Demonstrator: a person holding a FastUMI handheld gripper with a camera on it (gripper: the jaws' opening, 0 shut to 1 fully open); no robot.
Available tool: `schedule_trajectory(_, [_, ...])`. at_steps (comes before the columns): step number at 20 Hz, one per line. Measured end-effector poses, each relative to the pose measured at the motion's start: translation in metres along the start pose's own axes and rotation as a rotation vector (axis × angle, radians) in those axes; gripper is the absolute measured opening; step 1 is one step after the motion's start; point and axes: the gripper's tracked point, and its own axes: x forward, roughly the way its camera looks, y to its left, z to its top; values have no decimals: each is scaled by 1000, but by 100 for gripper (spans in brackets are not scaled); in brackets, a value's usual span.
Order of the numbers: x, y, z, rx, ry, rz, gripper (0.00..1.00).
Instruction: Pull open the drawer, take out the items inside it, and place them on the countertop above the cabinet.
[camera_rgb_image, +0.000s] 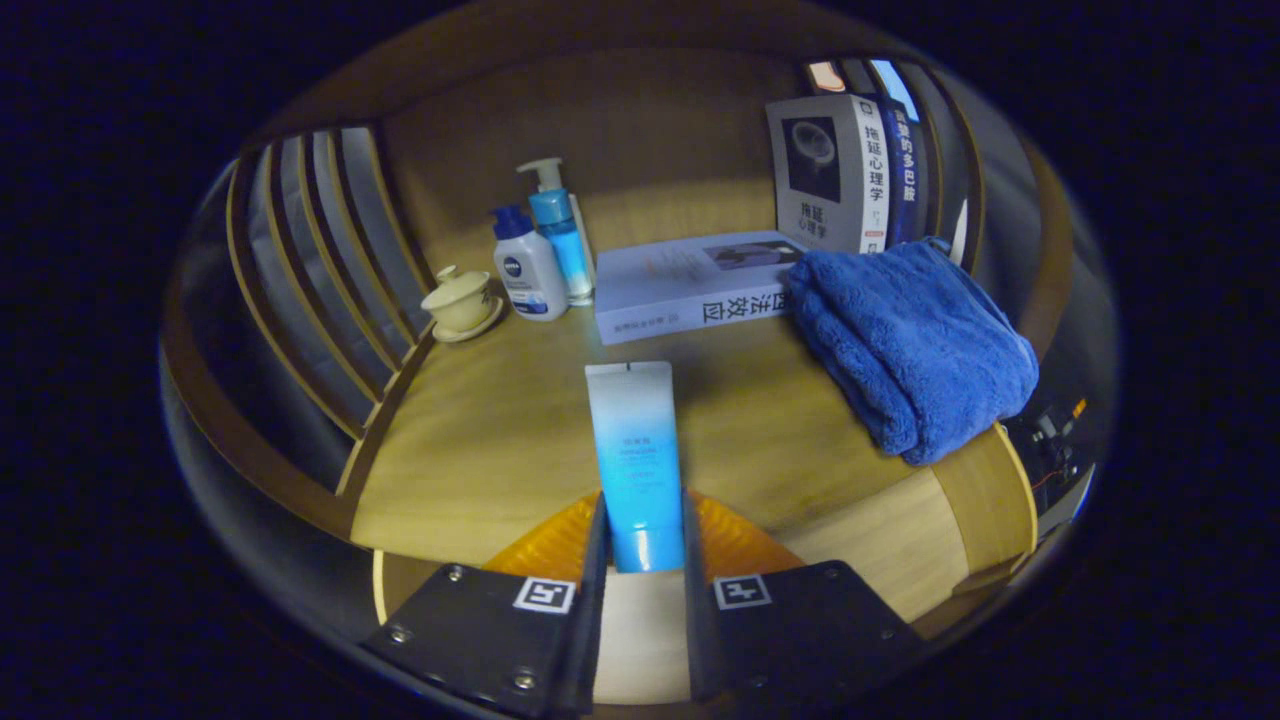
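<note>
A blue and white tube points away from me over the wooden countertop. My gripper is shut on the tube's lower, capped end, one finger pressing on each side. Whether the tube's far end rests on the wood or hangs just above it cannot be told. The drawer is hidden below me.
Beyond the tube lies a flat white book. A folded blue towel sits to the right, with upright books behind it. To the left stand a white bottle, a blue pump bottle and a lidded cup on a saucer. Wooden slats wall the left side.
</note>
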Motion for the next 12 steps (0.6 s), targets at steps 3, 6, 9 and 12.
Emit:
schedule_trajectory(3, [9, -1, 8, 6, -17, 7, 36])
schedule_trajectory(6, [15, -3, 14, 5, -33, 8, 36])
schedule_trajectory(9, [20, -5, 18, -1, -50, 10, 37])
schedule_trajectory(12, [24, -7, 20, -15, -71, 4, 40])
